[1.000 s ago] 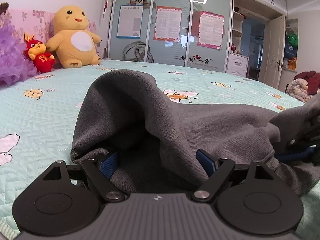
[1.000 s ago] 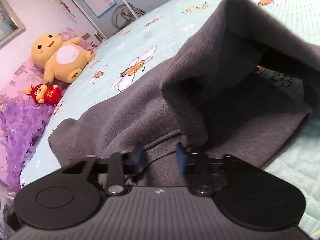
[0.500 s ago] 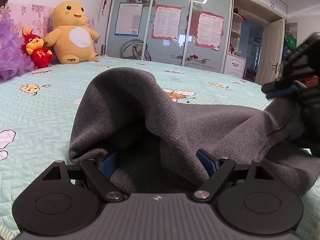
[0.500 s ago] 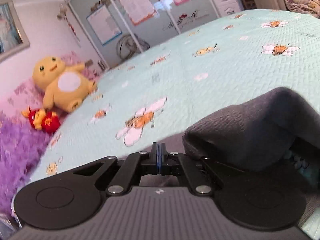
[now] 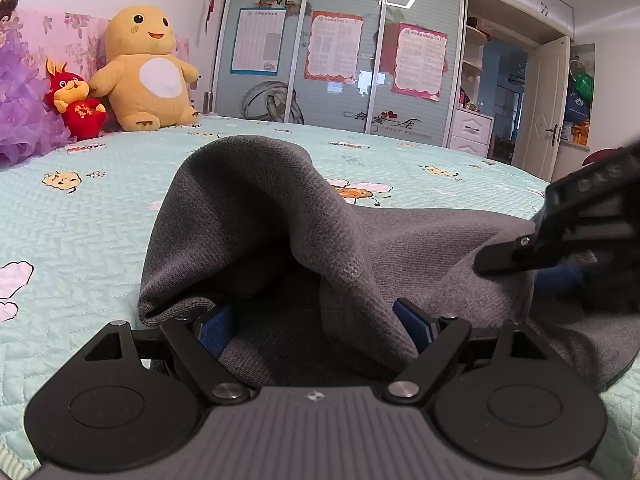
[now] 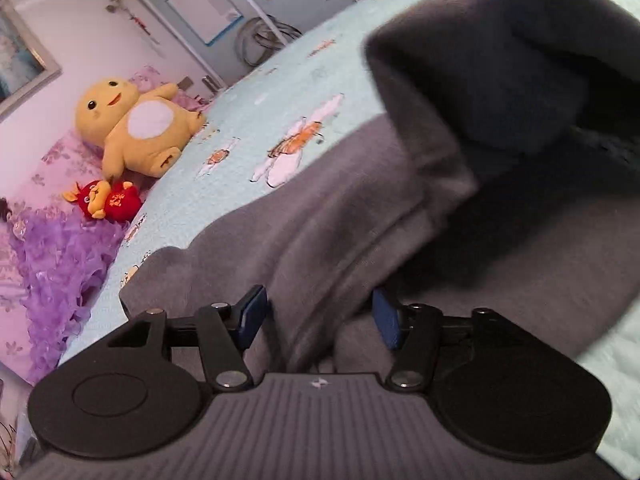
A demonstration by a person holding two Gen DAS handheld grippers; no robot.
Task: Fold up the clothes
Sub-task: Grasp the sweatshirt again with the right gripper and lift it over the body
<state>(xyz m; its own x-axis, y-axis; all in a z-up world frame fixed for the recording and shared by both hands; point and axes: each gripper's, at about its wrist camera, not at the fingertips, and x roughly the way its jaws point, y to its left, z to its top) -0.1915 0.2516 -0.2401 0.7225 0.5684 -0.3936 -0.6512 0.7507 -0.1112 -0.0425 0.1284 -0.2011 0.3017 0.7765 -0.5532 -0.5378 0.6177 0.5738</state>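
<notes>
A grey knit garment [image 5: 420, 248] lies crumpled on the mint-green quilted bed [image 5: 80, 216], directly ahead of both grippers. The left gripper [image 5: 316, 326] stands wide apart, its blue pads [image 5: 212, 328] on either side of a raised fold of the grey cloth; the fold humps up just beyond the fingertips and drapes down over the right-hand pad, but nothing is clamped. The right gripper [image 6: 316, 318] is likewise spread wide, blue pads [image 6: 252, 312] straddling a ridge of the same garment [image 6: 340, 216], with cloth passing between them unpinched. In the left wrist view the right gripper [image 5: 560, 256] appears to the right of the left one, low against the cloth. The right wrist view is tilted and somewhat blurred. Beyond the left gripper, to its left, a yellow plush toy [image 5: 144, 72] and a small red plush toy [image 5: 76, 104] sit by the pink floral headboard [image 5: 76, 36], next to purple ruffled fabric [image 5: 20, 120]. Farther ahead stands a wardrobe with sliding doors [image 5: 340, 60] bearing posters.
</notes>
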